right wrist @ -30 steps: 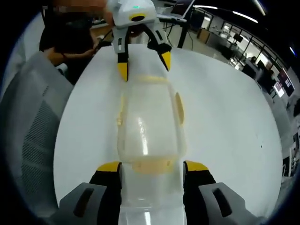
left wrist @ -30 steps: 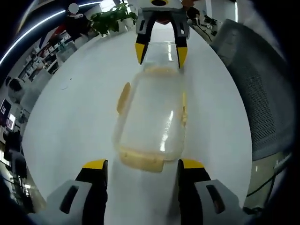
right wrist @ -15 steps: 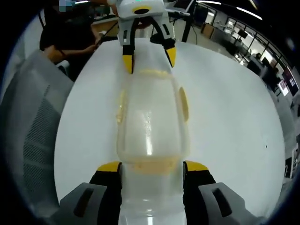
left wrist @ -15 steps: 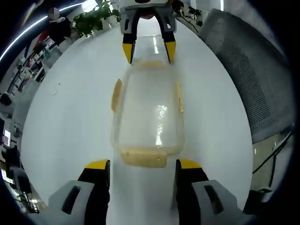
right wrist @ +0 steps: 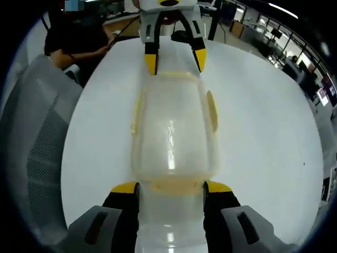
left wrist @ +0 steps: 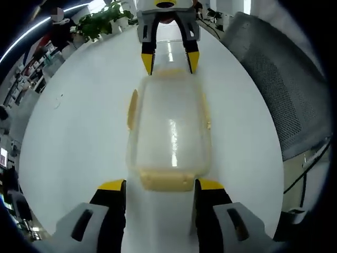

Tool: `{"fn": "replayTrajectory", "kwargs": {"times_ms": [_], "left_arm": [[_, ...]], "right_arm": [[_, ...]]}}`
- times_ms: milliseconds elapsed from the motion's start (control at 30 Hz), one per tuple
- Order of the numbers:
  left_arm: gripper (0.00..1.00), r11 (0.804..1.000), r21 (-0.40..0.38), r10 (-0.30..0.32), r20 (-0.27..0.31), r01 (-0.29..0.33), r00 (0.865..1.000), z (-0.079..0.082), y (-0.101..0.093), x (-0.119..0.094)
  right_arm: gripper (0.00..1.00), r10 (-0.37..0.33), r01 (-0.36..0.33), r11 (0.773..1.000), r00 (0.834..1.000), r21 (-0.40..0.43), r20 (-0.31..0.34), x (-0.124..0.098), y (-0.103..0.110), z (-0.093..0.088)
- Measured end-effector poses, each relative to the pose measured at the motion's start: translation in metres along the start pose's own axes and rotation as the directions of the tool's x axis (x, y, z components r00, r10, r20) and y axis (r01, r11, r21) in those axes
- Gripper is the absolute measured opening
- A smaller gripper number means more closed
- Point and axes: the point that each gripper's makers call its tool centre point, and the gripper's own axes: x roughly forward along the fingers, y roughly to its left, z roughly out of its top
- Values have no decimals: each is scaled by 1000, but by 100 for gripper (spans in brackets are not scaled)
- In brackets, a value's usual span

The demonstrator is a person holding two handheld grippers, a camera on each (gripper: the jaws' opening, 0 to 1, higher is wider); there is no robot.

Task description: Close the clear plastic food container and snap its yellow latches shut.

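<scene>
White table (left wrist: 79, 132), grey chair (left wrist: 279, 89) alongside

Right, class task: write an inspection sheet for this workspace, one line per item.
Surface: white table, bare around the container.
Job's things: clear plastic food container lying flat, lid on; yellow latches at ends and sides.
Clutter: nothing seen.
Grippers: left gripper and right gripper open, facing each other at the container's opposite ends.
Cables: nothing seen.
Surroundings: grey mesh chair, potted plant, seated person.
</scene>
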Motion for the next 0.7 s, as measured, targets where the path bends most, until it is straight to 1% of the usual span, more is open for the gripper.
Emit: {"fn": "replayTrajectory", "kwargs": {"times_ms": [67,100,167,267,367,400,700], "left_arm": [[46,1000,-2,-22,8,22,1000,1,-2,1],[45,1000,-2,-29,7,29,1000,1,-3,1],[45,999,9,-38,6,37,999,2,-3,2],[43,998,2,-62,5,62,998,1,-4,3],[39,995,-1,-96,5,96,995,0,-9,4],[39,996,14,-92,7,92,996,1,-8,5],[39,992,5,-123,-12,124,992,1,-10,6]], "right_arm": [[46,9,-9,1000,1000,-1,-1,1,1,0],[45,14,-14,1000,1000,11,3,1,2,1],[45,16,-16,1000,1000,16,0,2,1,0],[44,21,-21,1000,1000,22,1,3,1,-1],[41,24,-24,1000,1000,19,-5,2,2,-1],[40,26,-26,999,1000,19,-8,2,2,-1],[39,34,-34,999,999,25,-5,2,2,-2]]}}
